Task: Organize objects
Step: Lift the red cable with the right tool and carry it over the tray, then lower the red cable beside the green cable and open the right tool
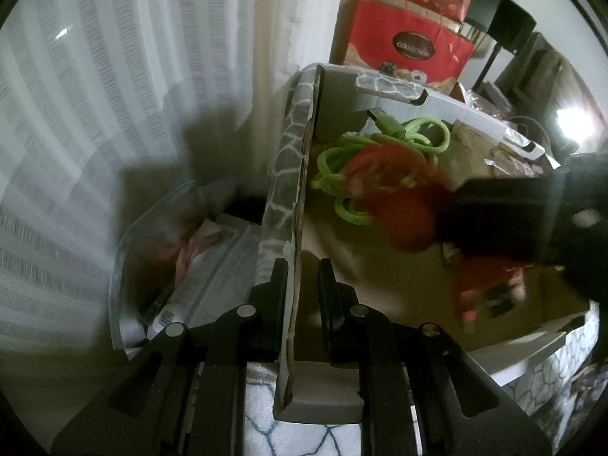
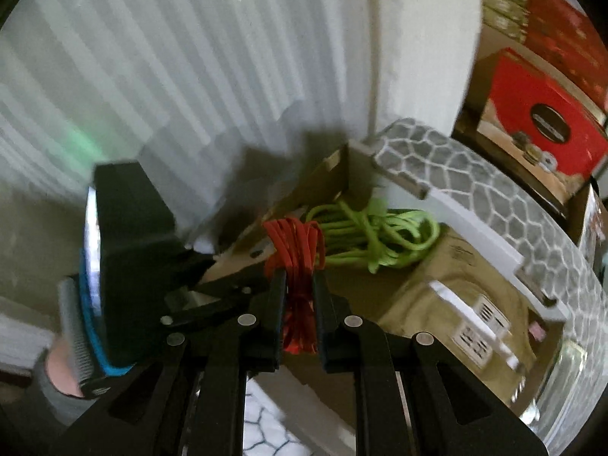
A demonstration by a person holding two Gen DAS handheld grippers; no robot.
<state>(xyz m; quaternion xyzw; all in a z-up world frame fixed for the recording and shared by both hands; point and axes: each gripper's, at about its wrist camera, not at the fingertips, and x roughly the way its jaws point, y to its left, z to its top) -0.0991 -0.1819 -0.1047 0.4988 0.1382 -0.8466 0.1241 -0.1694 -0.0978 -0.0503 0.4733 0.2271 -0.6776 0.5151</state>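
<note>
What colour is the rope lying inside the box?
Bright green rope, clearest in the right wrist view.

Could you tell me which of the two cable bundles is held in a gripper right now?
The red bundle, clamped in the right gripper; the green one lies loose inside the box.

Both fisheye views look dim to us, with black vignette corners and lines bowing toward the rims. Daylight comes through the white curtain [image 1: 114, 114] at 10 o'clock; a lamp glare [image 1: 573, 125] blows out at 3 o'clock. Dark shadows fall on the curtain near centre. The red cord bundle [image 1: 395, 197] is motion-smeared in the left view; the right view is soft overall, with a green flare [image 2: 81, 142] at 9 o'clock.
</note>
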